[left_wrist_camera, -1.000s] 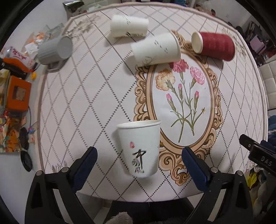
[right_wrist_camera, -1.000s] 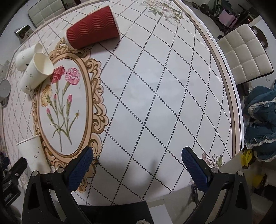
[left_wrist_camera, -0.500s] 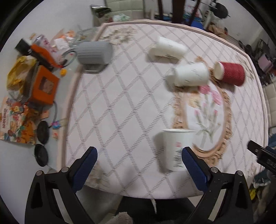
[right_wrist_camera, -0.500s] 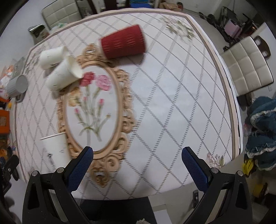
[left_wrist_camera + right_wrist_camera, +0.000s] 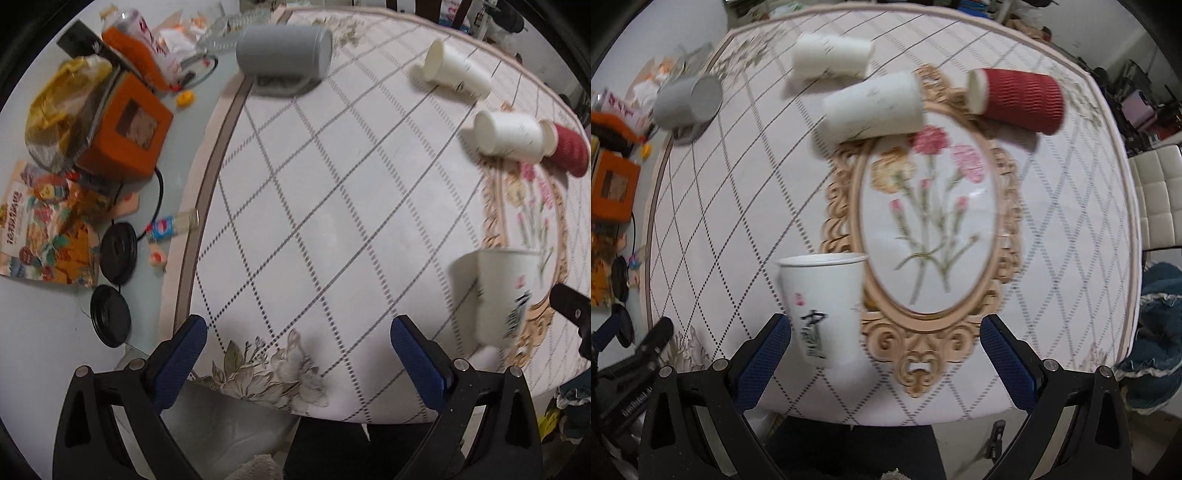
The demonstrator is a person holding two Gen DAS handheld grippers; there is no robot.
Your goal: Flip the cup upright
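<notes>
A white paper cup with black writing (image 5: 823, 306) stands upright near the table's front edge; it also shows in the left wrist view (image 5: 502, 295). Two white paper cups (image 5: 873, 107) (image 5: 831, 59) lie on their sides further back, with a red ribbed cup (image 5: 1019, 99) and a grey mug (image 5: 689, 101) also on their sides. My left gripper (image 5: 295, 354) is open and empty, off to the left of the upright cup. My right gripper (image 5: 884, 350) is open and empty; the upright cup is just beyond its left finger (image 5: 764, 350).
The round table (image 5: 1071, 229) has a diamond-pattern cloth with an oval flower frame. Left of it lie an orange box (image 5: 125, 129), snack bags (image 5: 40, 229), black lids (image 5: 118, 251) and a cable. A white chair (image 5: 1160, 199) stands on the right.
Both grippers have swung left. The left view now takes in the table's left edge and the clutter. The right view now centres on the flower frame and the upright cup. The cups have not moved.
</notes>
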